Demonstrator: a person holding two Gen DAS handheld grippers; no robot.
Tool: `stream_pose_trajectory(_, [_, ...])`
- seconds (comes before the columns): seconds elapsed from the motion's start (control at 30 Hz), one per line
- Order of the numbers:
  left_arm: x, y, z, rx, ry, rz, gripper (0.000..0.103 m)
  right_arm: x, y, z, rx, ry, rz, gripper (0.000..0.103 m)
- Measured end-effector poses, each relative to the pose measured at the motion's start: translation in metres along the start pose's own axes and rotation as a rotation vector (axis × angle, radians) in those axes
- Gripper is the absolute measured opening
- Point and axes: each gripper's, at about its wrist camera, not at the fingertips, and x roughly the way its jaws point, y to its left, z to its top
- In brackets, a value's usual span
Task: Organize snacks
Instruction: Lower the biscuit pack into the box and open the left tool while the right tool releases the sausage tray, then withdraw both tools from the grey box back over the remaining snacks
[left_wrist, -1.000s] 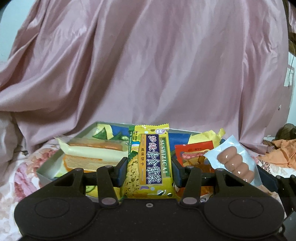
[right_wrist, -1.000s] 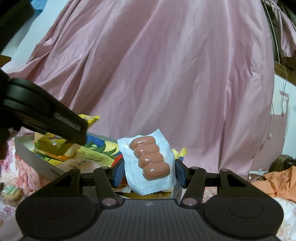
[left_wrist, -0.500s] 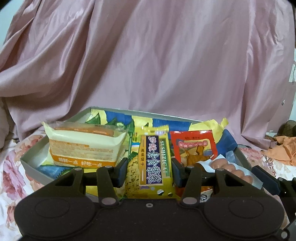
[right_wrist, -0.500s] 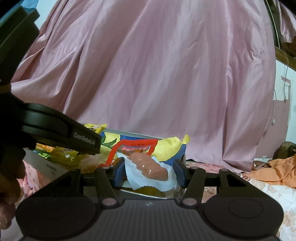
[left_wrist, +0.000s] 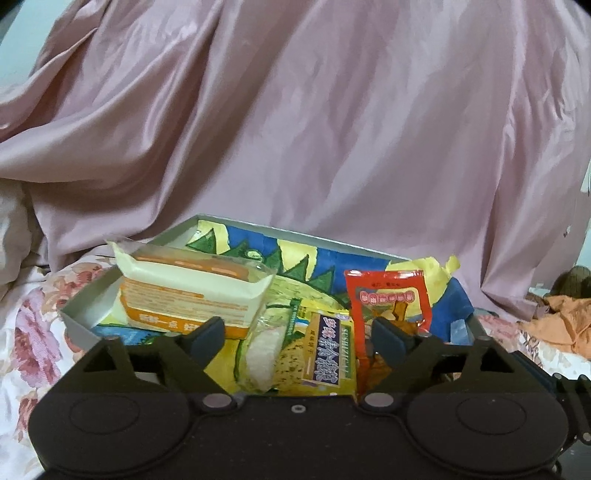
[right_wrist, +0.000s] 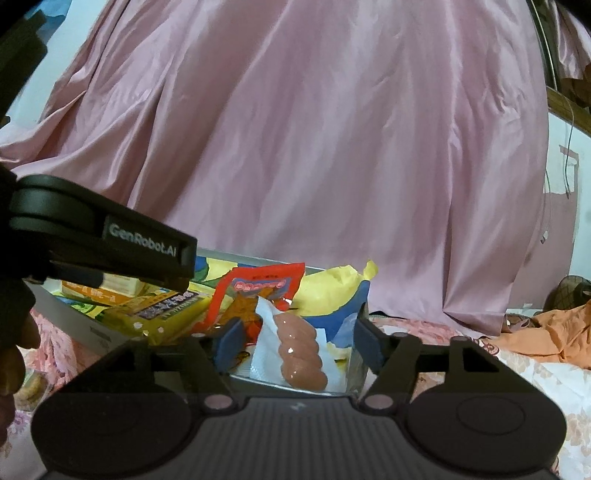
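Note:
In the left wrist view my left gripper (left_wrist: 297, 336) hangs over a grey tray (left_wrist: 85, 317), its jaws opening. The yellow biscuit packet (left_wrist: 325, 354) lies flat in the tray between them, and neither pad touches it. An orange-and-cream cake packet (left_wrist: 192, 295) leans at the tray's left and a red packet (left_wrist: 388, 299) at its right. My right gripper (right_wrist: 299, 343) is at the tray's near right end, its jaws opening too. The clear packet of small sausages (right_wrist: 299, 354) rests between the fingers, free of both pads.
A pink satin cloth (left_wrist: 295, 129) hangs right behind the tray. The tray sits on a floral sheet (left_wrist: 22, 332), with an orange cloth (right_wrist: 546, 332) off to the right. The left gripper's body (right_wrist: 110, 243) and a hand (right_wrist: 14, 350) fill the right wrist view's left side.
The left jaws spread apart and let go of the yellow biscuit packet, which now lies in the tray. The right jaws widened off the sausage packet, now lying at the tray's near right end.

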Motion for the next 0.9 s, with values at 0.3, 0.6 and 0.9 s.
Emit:
stream_pose_trajectory(0.3, [-0.031, 0.016, 0.006, -0.018, -0.072, 0.029, 0.102, -0.016, 0.003, 0.007, -0.018, -0.067, 0.002, 0.102])
stream_pose_trajectory(0.6, [-0.067, 0.039, 0.002, -0.014, -0.127, 0.114, 0.102, -0.03, 0.011, 0.009, -0.045, -0.114, 0.015, 0.103])
stream_pose_trajectory(0.9, [-0.098, 0.065, -0.016, -0.015, -0.127, 0.16, 0.102, -0.05, 0.018, 0.007, -0.027, -0.098, 0.053, 0.103])
